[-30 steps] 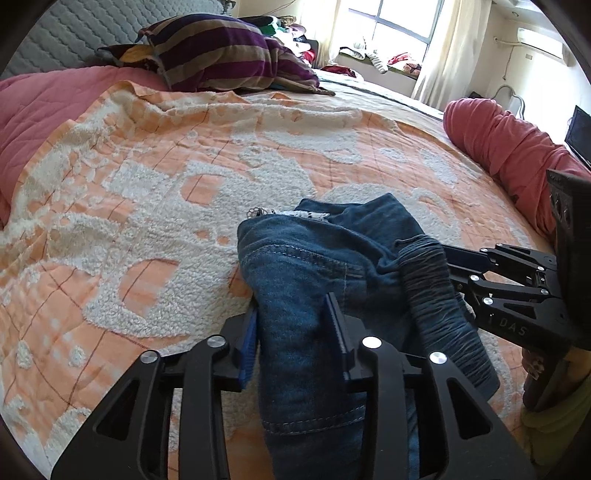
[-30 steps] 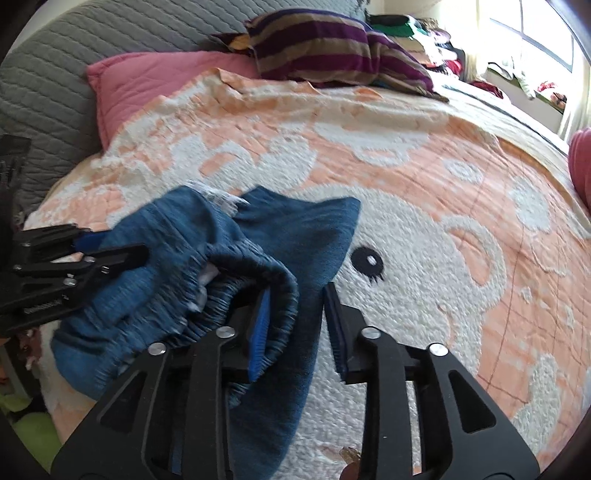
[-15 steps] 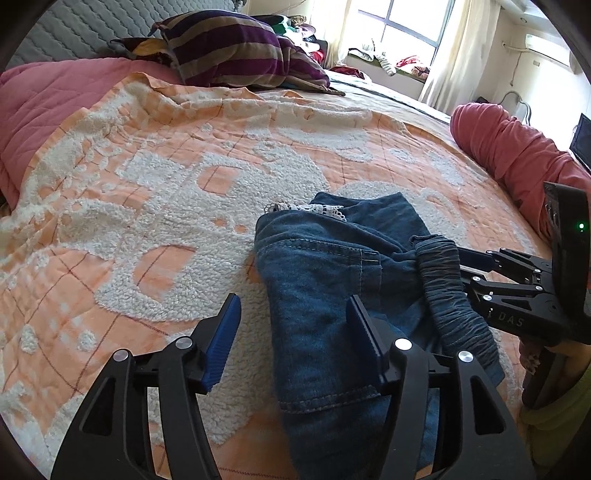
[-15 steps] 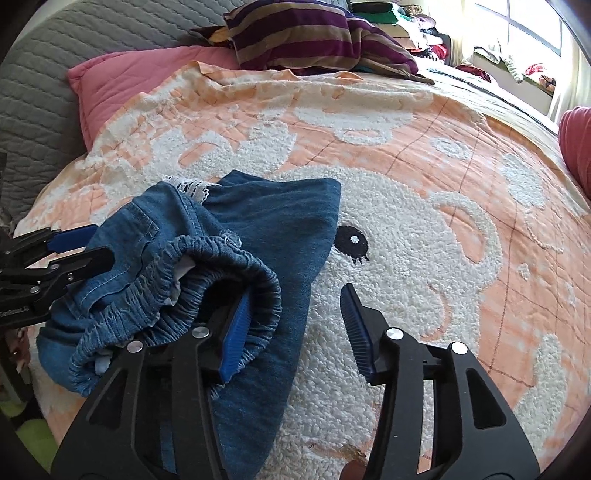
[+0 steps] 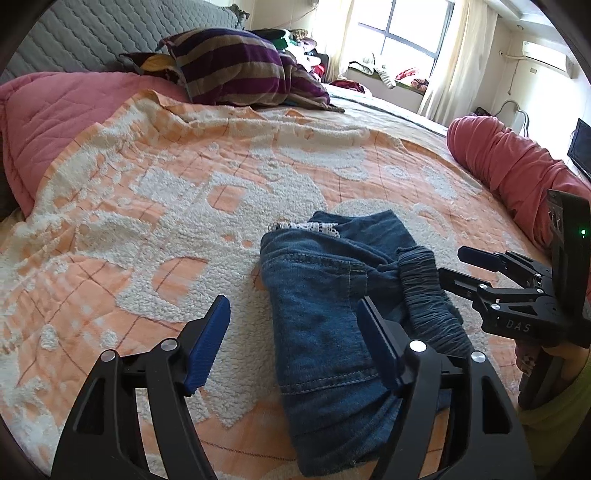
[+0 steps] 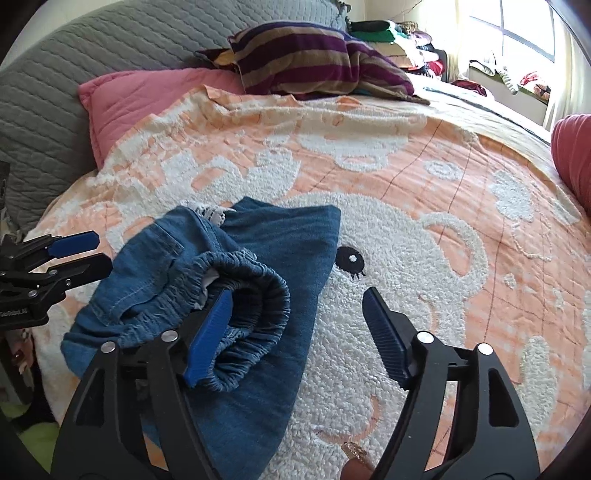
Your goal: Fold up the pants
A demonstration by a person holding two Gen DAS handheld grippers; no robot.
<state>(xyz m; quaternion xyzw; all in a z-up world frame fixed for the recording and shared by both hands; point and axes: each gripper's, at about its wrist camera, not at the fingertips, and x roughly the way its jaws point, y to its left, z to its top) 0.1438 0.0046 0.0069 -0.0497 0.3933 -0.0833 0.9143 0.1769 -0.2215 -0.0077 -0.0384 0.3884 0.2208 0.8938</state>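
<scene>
The blue denim pants (image 5: 325, 310) lie folded in a small bundle on the orange and white bedspread (image 5: 184, 206). Their gathered elastic waistband (image 6: 255, 295) lies on top, and white lace (image 5: 317, 227) shows at the far end. My left gripper (image 5: 295, 332) is open and empty just above the bundle's near left side. My right gripper (image 6: 295, 325) is open and empty; its left finger lies over the waistband. Each gripper shows in the other's view: the right (image 5: 476, 269) at the bundle's right, the left (image 6: 77, 254) at its left.
A striped purple pillow (image 5: 240, 70) and a pink pillow (image 5: 40, 122) lie at the head of the bed by the grey headboard (image 6: 92, 74). A rolled red blanket (image 5: 517, 166) lies along the right side. A window (image 5: 413, 29) with clutter is beyond.
Both grippers have opened and let go of the pants. The bundle has settled flat on the bedspread. Both grippers have pulled back slightly.
</scene>
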